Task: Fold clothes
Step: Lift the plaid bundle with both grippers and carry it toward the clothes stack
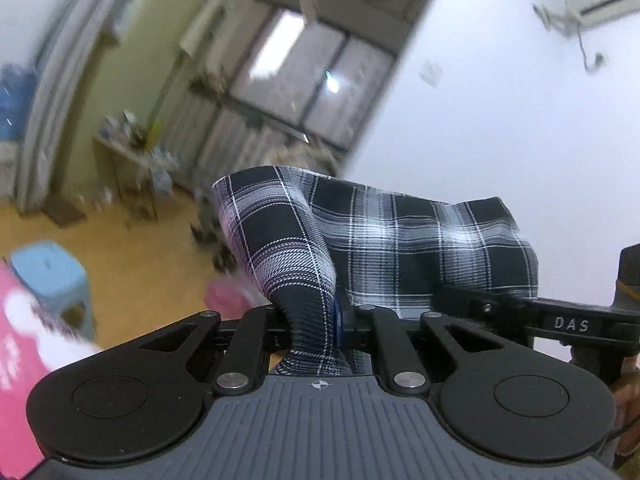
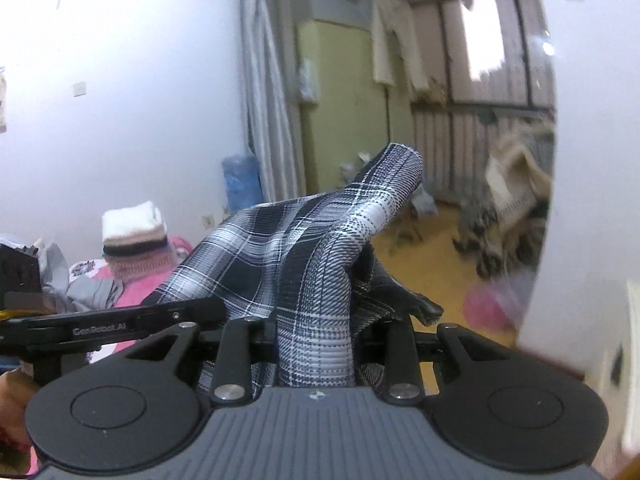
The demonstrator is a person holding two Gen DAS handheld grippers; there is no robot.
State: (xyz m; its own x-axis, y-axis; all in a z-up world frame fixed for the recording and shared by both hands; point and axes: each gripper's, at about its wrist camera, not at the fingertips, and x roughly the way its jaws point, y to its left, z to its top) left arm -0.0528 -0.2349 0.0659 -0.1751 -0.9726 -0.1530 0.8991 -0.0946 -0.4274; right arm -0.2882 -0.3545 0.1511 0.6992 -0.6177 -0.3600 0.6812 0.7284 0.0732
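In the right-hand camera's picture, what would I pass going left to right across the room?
Folded pile of knitwear → blue water jug → plaid cloth held in the tongs → pink basin on the floor.

In the left wrist view the cloth [image 1: 384, 240] rose from between the left gripper [image 1: 316, 320] jaws and spread rightward, before the wall; the stool [image 1: 52, 280] stood on the floor at far left — well apart; in the right wrist view the right gripper [image 2: 316, 332] pinched the cloth, which spread leftward; a stack of folded clothes [image 2: 134, 240] lay behind, to the left.
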